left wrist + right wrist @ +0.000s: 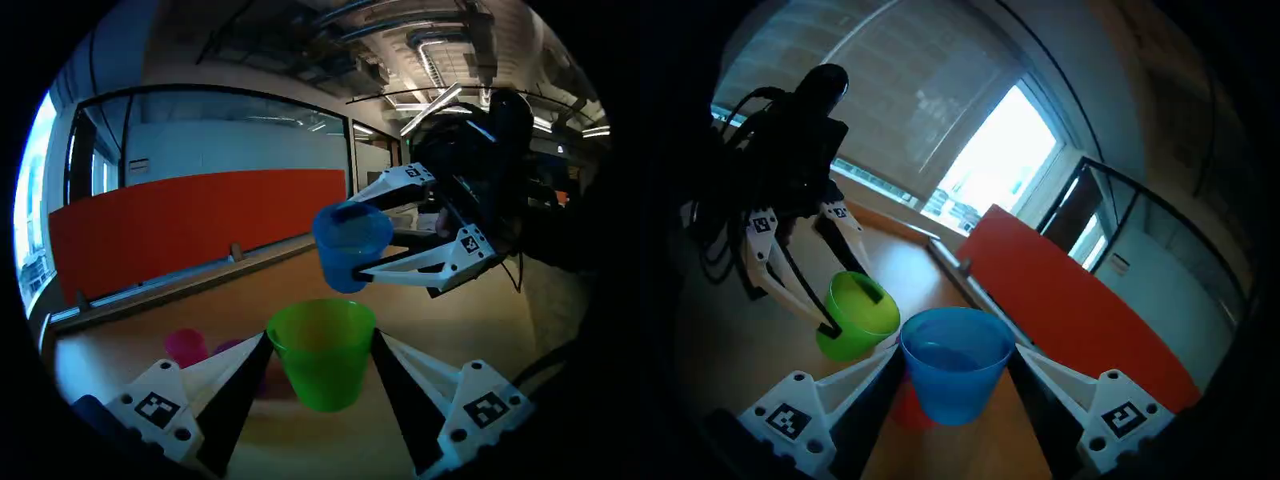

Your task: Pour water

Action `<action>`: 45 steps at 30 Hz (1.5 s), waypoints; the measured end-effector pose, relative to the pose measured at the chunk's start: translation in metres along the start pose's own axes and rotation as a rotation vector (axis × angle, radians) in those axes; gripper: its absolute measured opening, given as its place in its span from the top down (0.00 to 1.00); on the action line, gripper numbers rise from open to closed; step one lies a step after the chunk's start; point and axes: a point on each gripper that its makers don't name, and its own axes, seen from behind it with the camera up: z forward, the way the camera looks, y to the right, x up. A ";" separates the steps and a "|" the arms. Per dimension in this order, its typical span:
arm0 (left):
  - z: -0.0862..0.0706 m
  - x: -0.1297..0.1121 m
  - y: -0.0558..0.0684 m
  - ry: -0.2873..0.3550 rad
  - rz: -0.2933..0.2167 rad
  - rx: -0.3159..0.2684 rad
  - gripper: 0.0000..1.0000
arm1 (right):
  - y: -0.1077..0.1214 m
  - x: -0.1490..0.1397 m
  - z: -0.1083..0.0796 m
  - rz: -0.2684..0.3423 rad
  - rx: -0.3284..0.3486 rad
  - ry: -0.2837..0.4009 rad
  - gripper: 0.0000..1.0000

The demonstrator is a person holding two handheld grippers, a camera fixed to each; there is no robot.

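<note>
L gripper clamps the green cup, R gripper clamps the blue cup w/ water, up just beyond it, so tipping too fast or off-line prob. spills onto the table.

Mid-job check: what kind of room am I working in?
Probably an office or lab workspace: exposed ceiling ducts, strip lights, a glass-walled room with an orange panel, and a big window by the wooden table.

My left tool and right tool cameras are facing each other at close range, both sharing the green cup, blue cup and surface.
</note>
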 end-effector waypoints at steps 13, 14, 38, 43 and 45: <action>0.002 0.002 -0.001 0.006 -0.008 -0.001 0.13 | -0.001 0.013 0.014 -0.099 0.024 0.002 0.10; 0.002 0.002 -0.001 0.008 -0.009 -0.002 0.13 | -0.001 0.013 0.015 -0.109 0.026 0.002 0.10; 0.005 0.006 0.001 0.018 -0.006 -0.007 0.13 | 0.001 0.031 0.030 -0.293 0.053 0.008 0.10; 0.006 0.007 0.002 0.019 -0.006 -0.009 0.13 | 0.000 0.033 0.032 -0.330 0.058 0.009 0.10; 0.006 0.007 0.002 0.019 -0.005 -0.008 0.13 | 0.001 0.035 0.032 -0.345 0.058 0.009 0.10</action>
